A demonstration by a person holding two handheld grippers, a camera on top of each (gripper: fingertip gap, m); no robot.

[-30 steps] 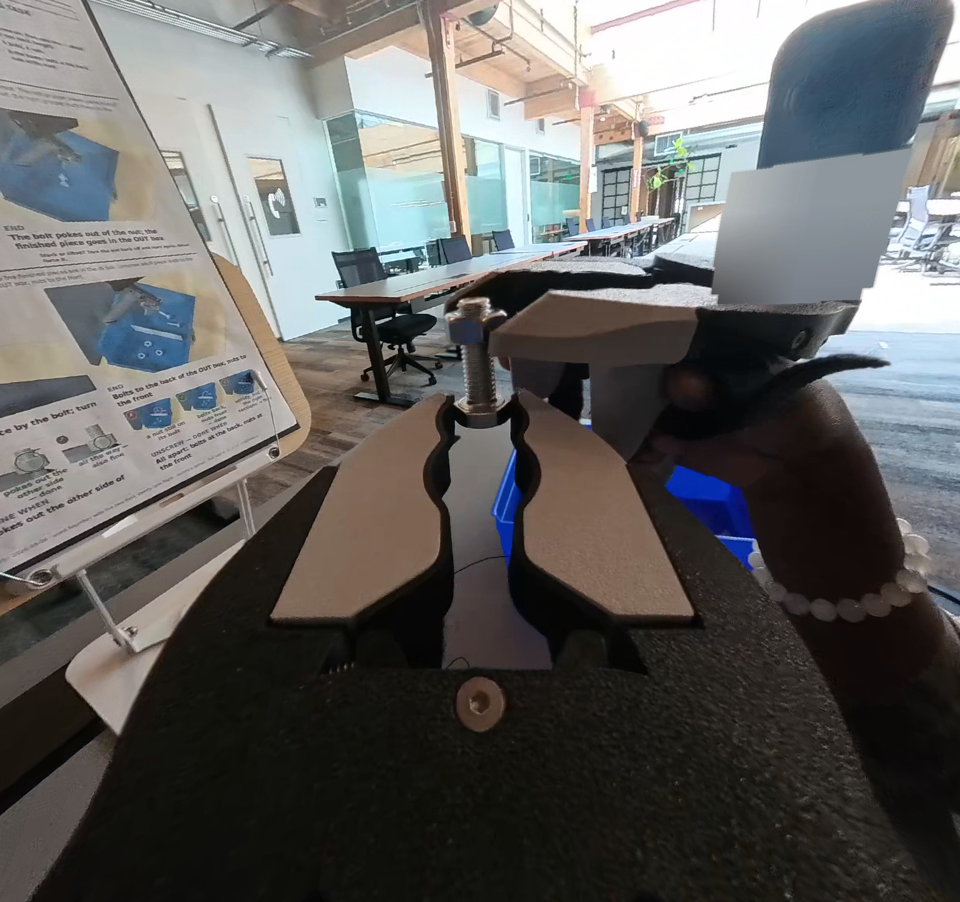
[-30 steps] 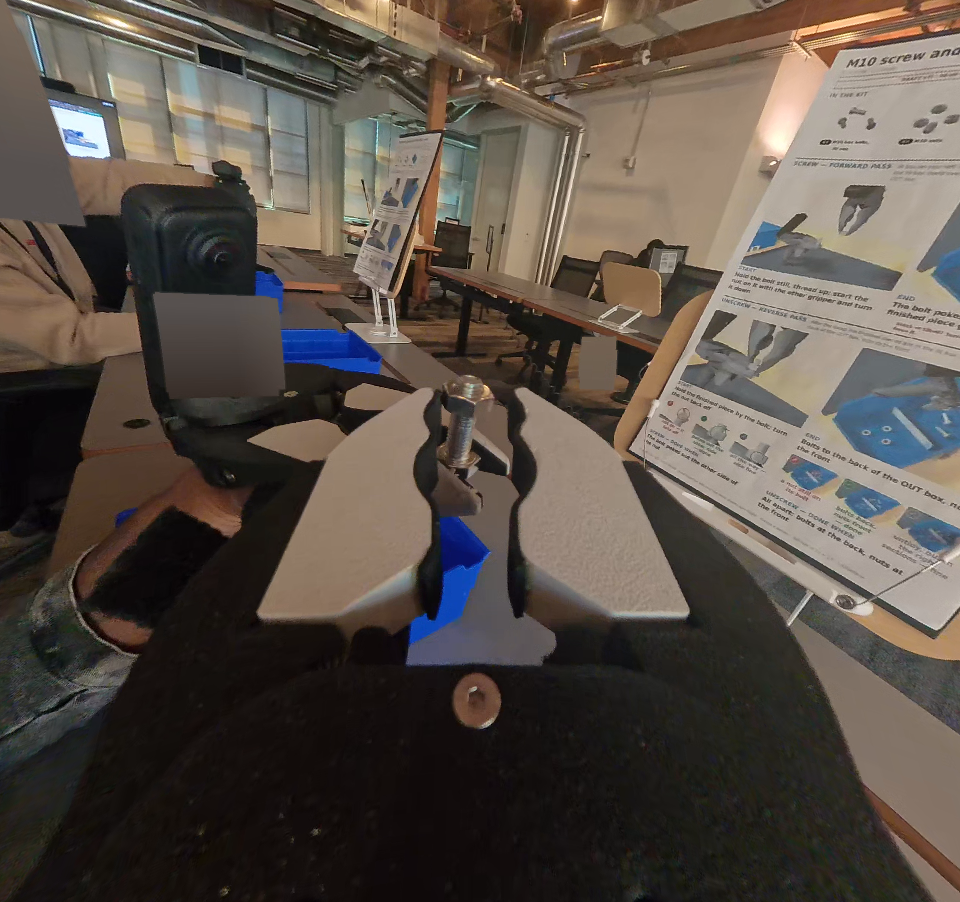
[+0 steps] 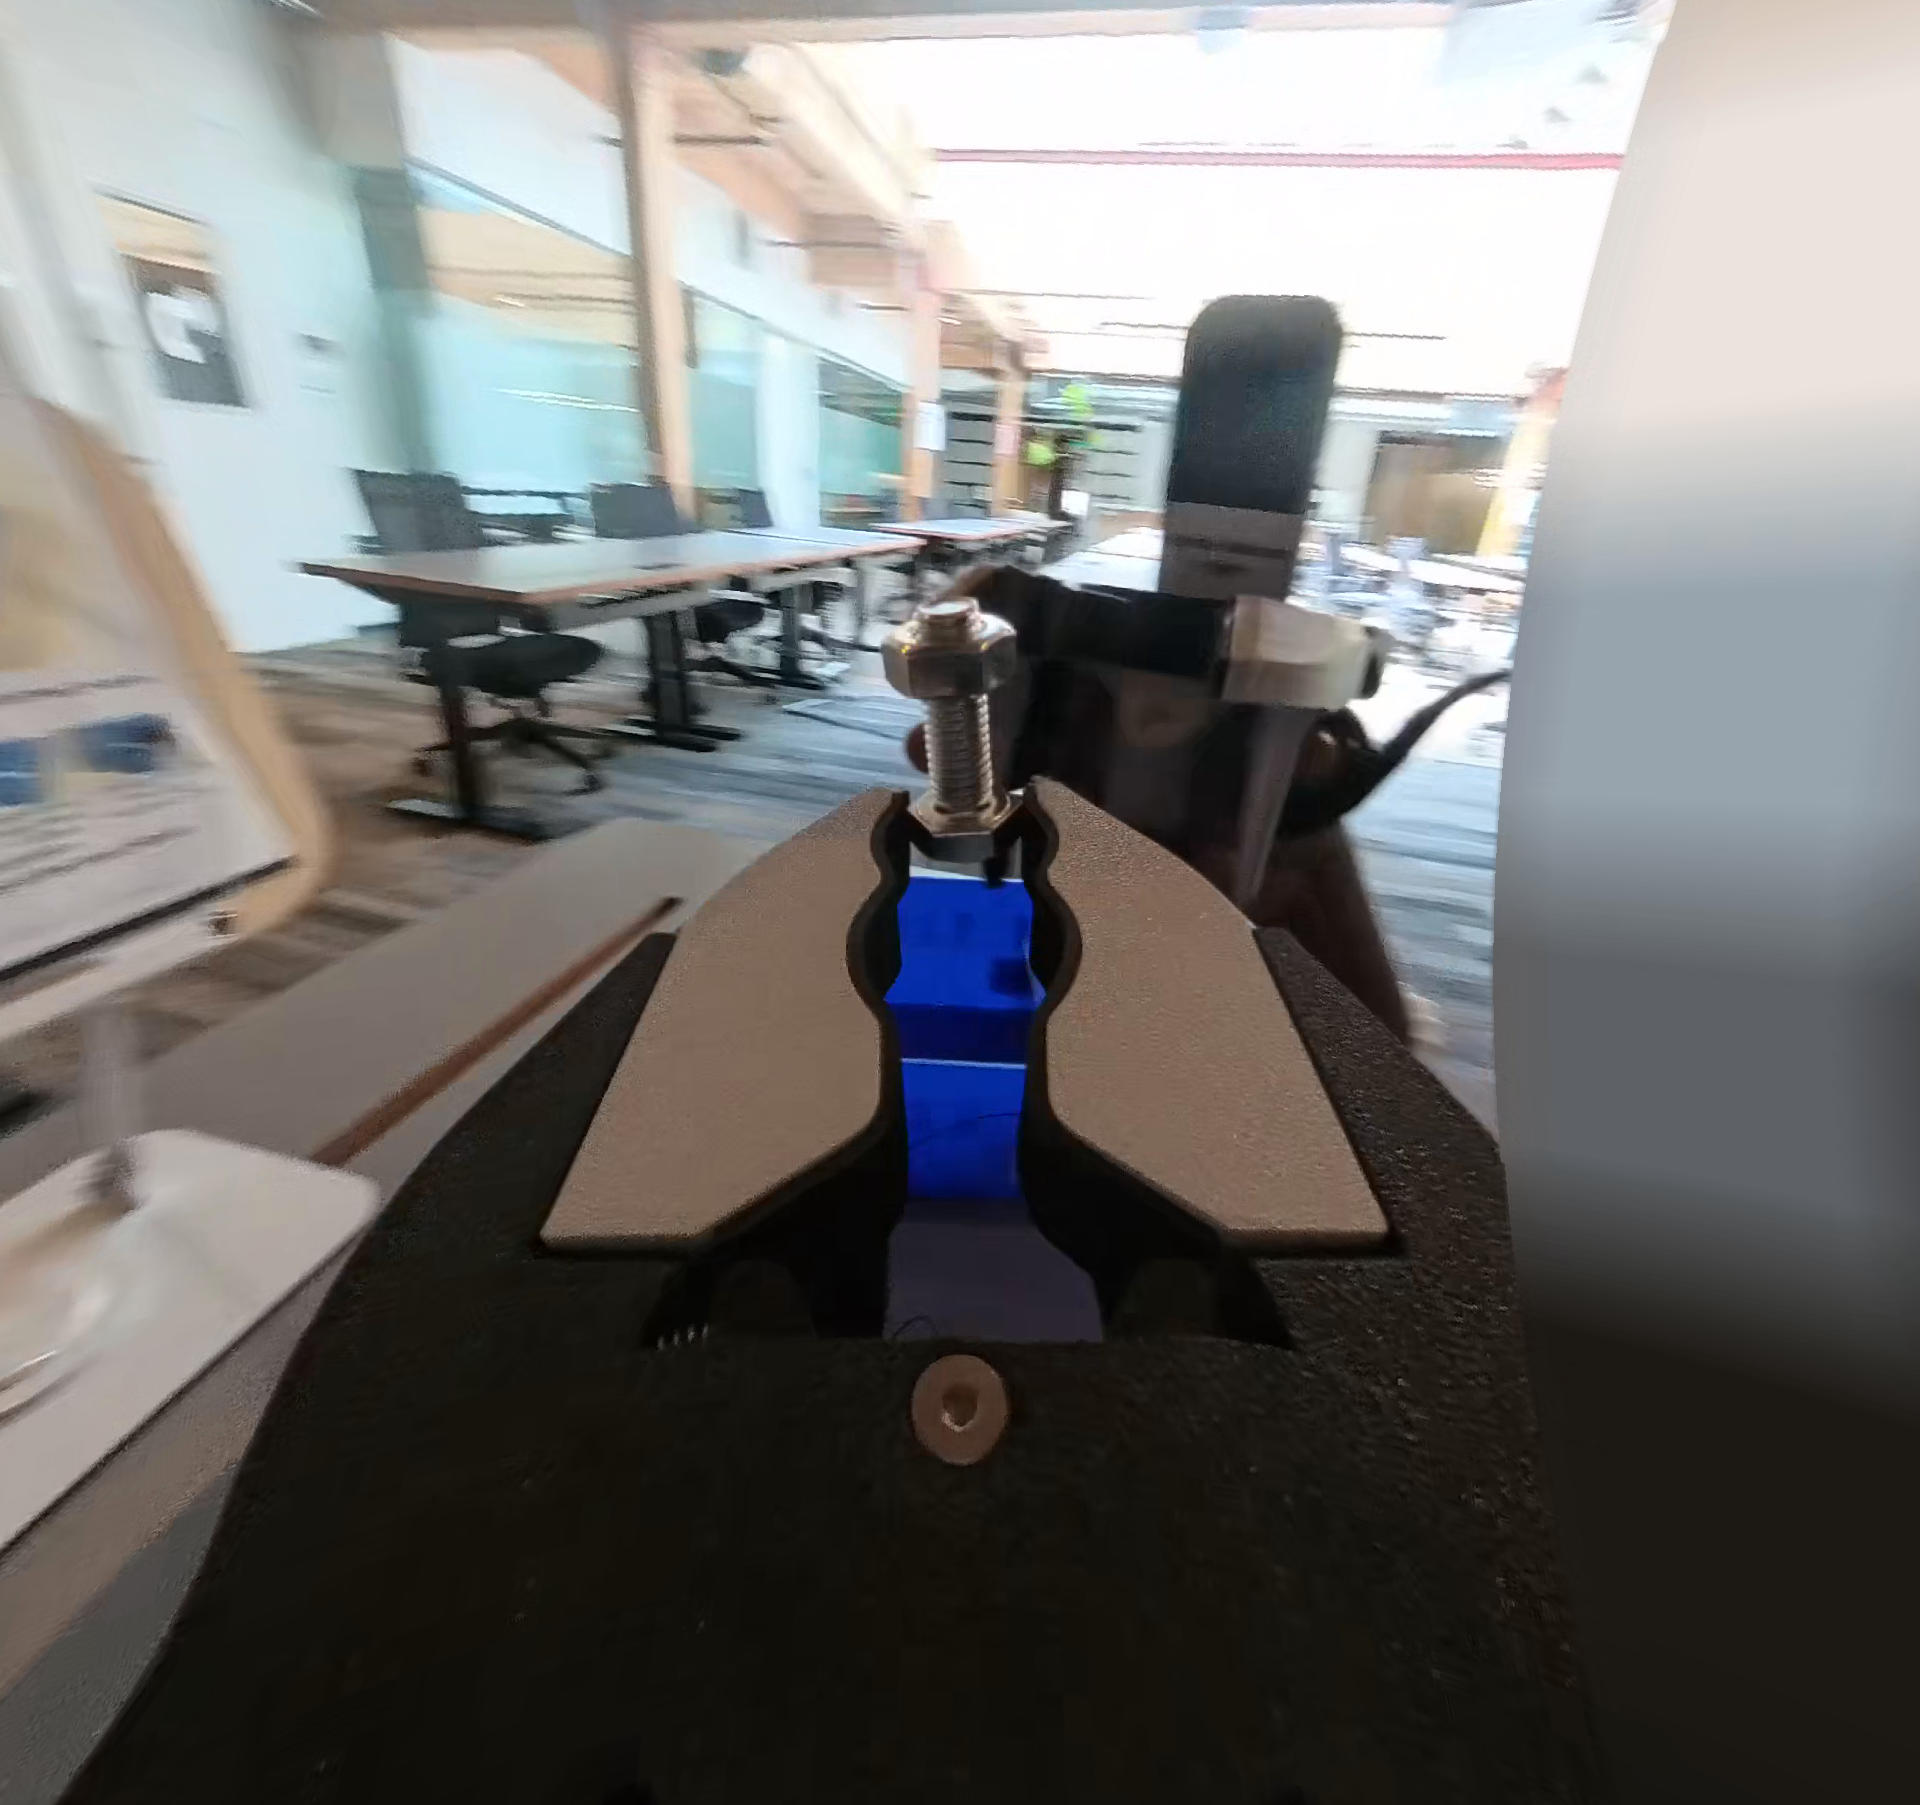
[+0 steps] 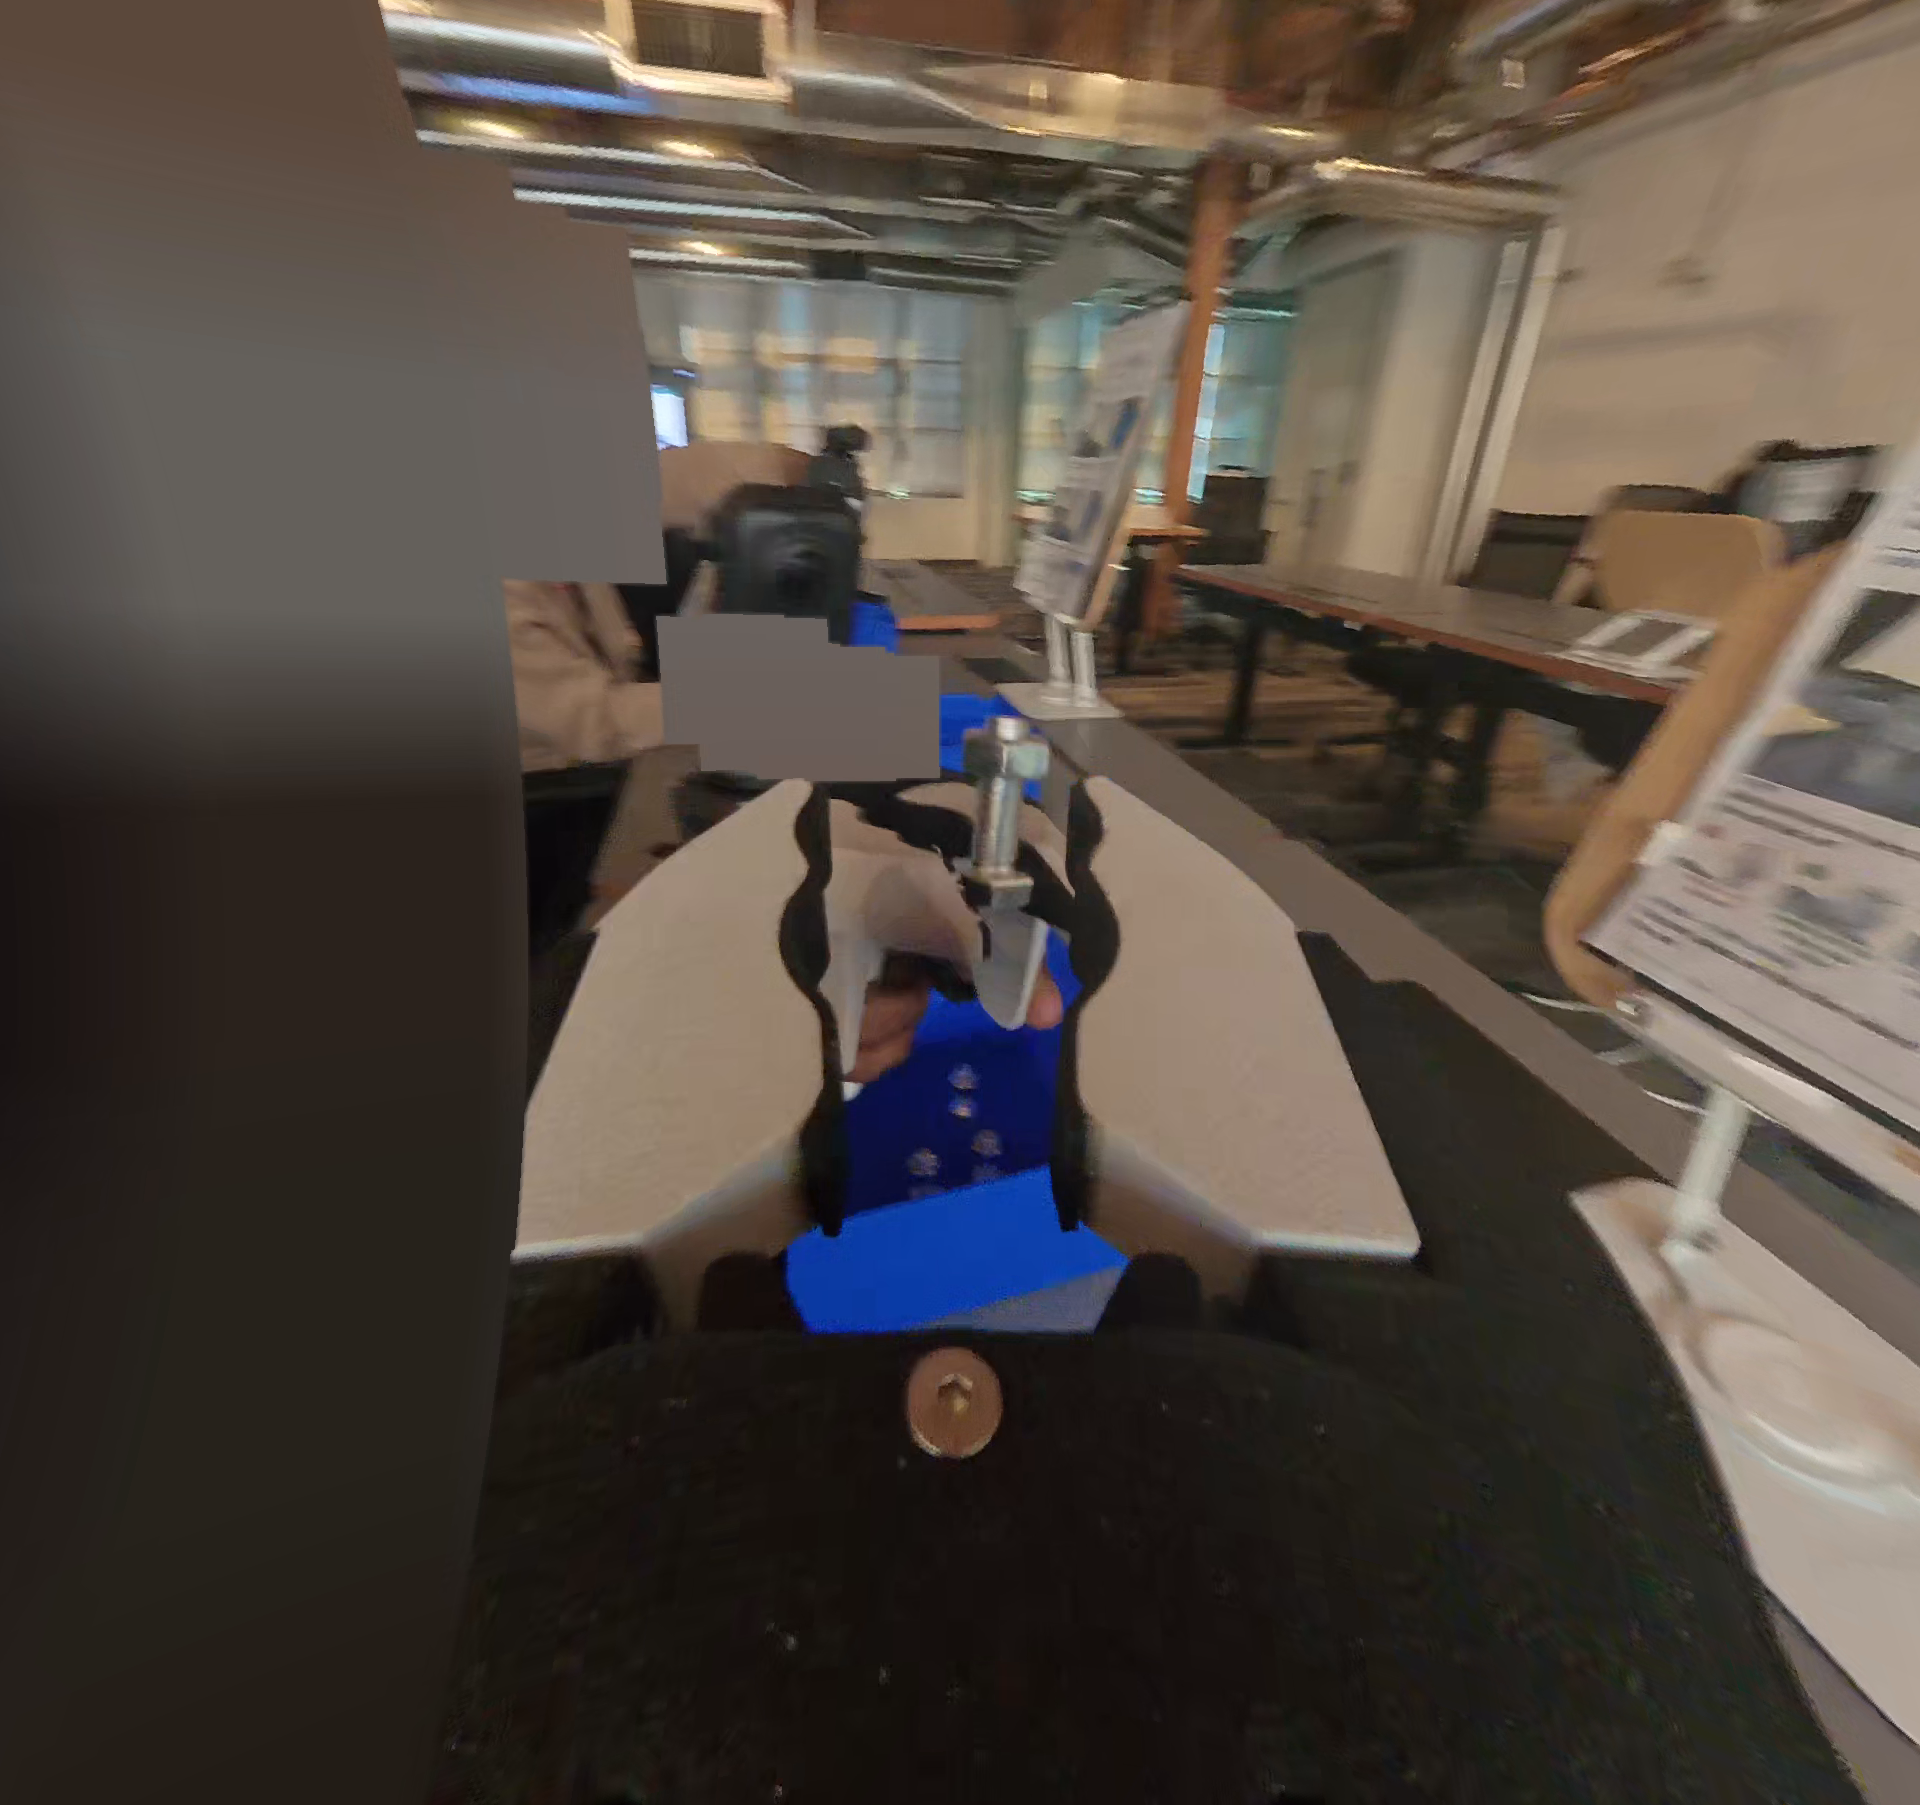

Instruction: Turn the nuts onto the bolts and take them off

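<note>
- The left tool (image 3: pixel 961 825) pinches the bolt (image 3: pixel 958 756) by its head, shaft upright.
- The nut (image 3: pixel 948 656) sits near the shaft's top.
- The right tool (image 4: pixel 951 810) is spread, empty, apart from the bolt.
- A blue bin (image 4: pixel 935 1121) lies below on the counter (image 3: pixel 436 1007).

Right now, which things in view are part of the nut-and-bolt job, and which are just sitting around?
Part of the job:
- bolt, upright, head in the left gripper
- nut near the bolt's top
- right gripper, empty
- blue bin of loose hardware

Just about:
- instruction board
- office tables and chairs
</note>
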